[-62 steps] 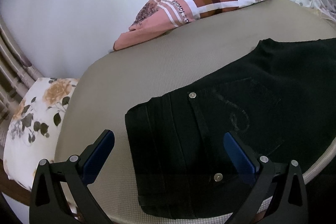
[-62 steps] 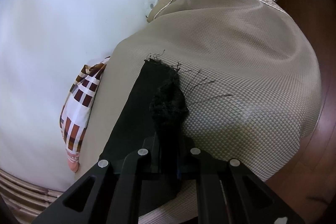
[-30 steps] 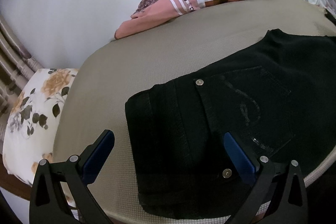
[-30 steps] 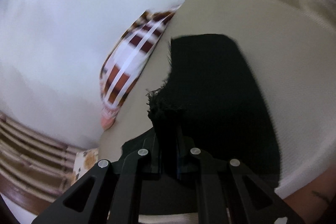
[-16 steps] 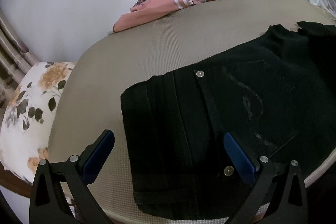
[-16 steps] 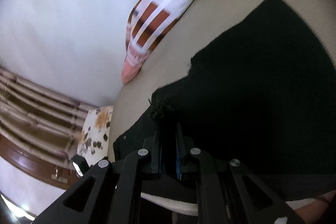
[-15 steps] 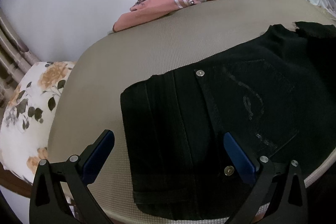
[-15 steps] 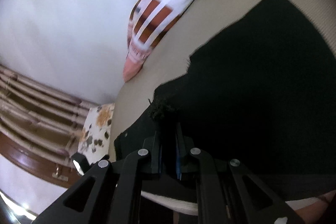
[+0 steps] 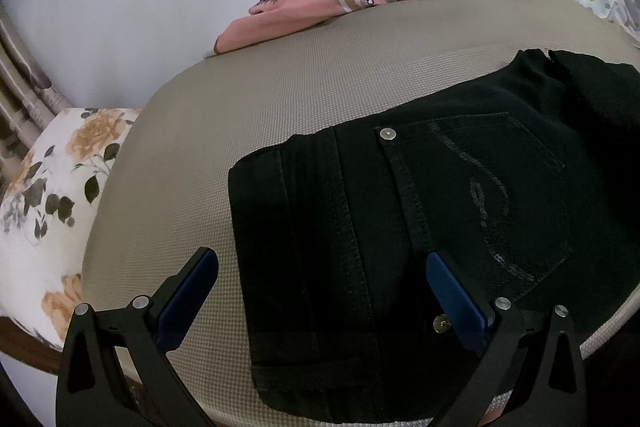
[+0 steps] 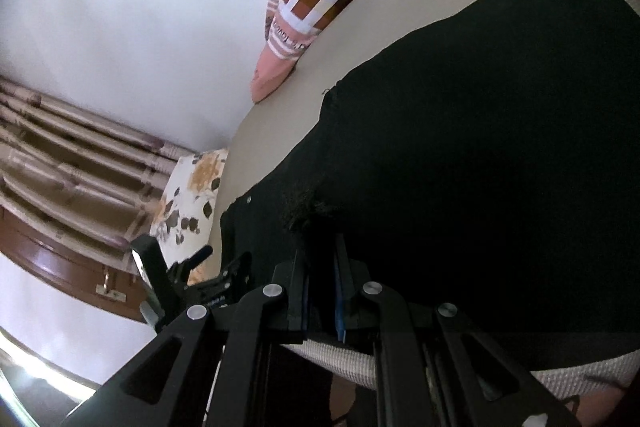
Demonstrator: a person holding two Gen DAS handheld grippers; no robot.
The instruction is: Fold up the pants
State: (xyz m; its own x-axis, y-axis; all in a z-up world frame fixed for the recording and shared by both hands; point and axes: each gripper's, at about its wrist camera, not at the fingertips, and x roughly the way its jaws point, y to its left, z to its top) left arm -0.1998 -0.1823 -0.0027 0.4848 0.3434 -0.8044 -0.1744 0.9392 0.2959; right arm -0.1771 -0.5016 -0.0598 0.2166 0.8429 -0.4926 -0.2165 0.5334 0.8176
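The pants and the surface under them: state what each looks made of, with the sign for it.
Pants: black denim by the look, matte, with raised topstitching, metal rivets, a stitched back pocket and a frayed hem.
Mat: beige woven or mesh fabric, likely a bed cover; a fine grid texture shows across it. Exact fibre cannot be told.

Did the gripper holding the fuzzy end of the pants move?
Yes. The right gripper, shut on the frayed hem of the black pants, has carried it along the bed toward the waistband, nearing the floral pillow and the open left gripper.
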